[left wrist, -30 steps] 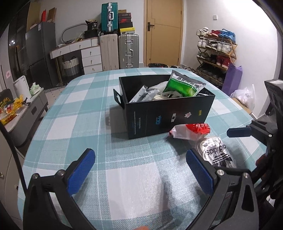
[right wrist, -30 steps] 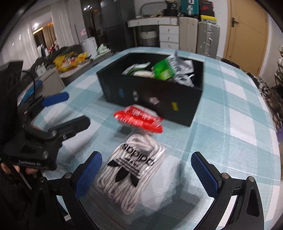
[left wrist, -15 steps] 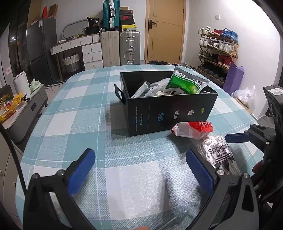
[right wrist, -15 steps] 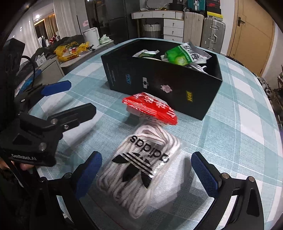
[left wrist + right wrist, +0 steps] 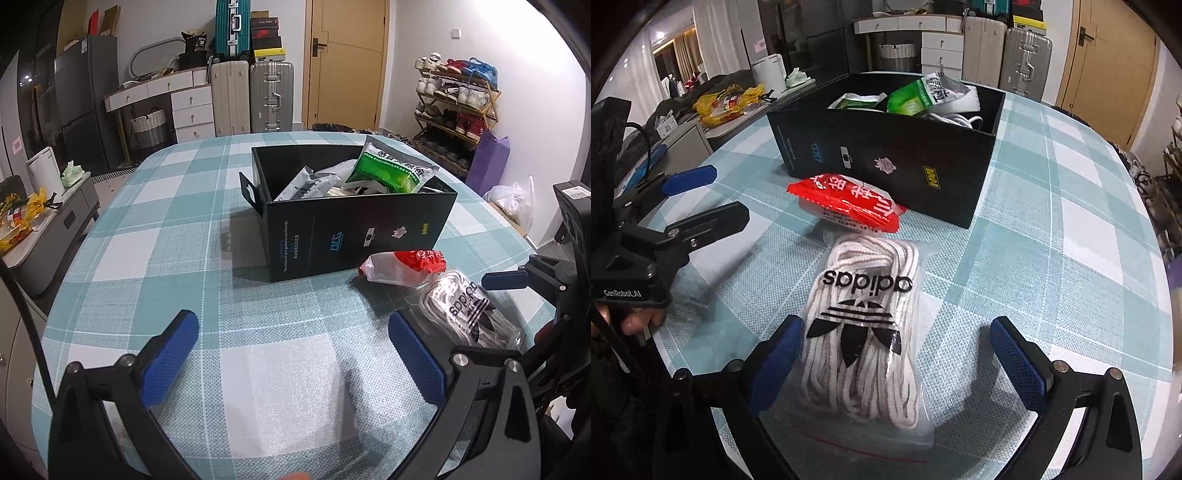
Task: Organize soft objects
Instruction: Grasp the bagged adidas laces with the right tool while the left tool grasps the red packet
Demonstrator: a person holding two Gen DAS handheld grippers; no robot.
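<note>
While checked tablecloth point(image 5: 155, 258) spreads, suitcases point(image 5: 251, 98) behind

A wooden door point(image 5: 345, 62) with a dark handle stands in the white far wall point(image 5: 155, 29). Left of it stand two upright suitcases point(image 5: 271, 96), one cream and one silver, with shoe boxes point(image 5: 265, 33) and a teal case stacked above. A white drawer unit point(image 5: 192, 110) adjoins them, a woven basket point(image 5: 149, 127) beneath its desktop, and a dark refrigerator point(image 5: 86, 99) further left. Along the right wall a bamboo shoe rack point(image 5: 456, 110) holds sneakers, with a purple bag point(image 5: 487, 160) leaning at its foot. A low grey cabinet point(image 5: 48, 229) sits at the left. The bench point(image 5: 155, 236) wears a teal-and-white checked cloth. In the right wrist view, curtains point(image 5: 713, 40) hang under warm ceiling lights.
</note>
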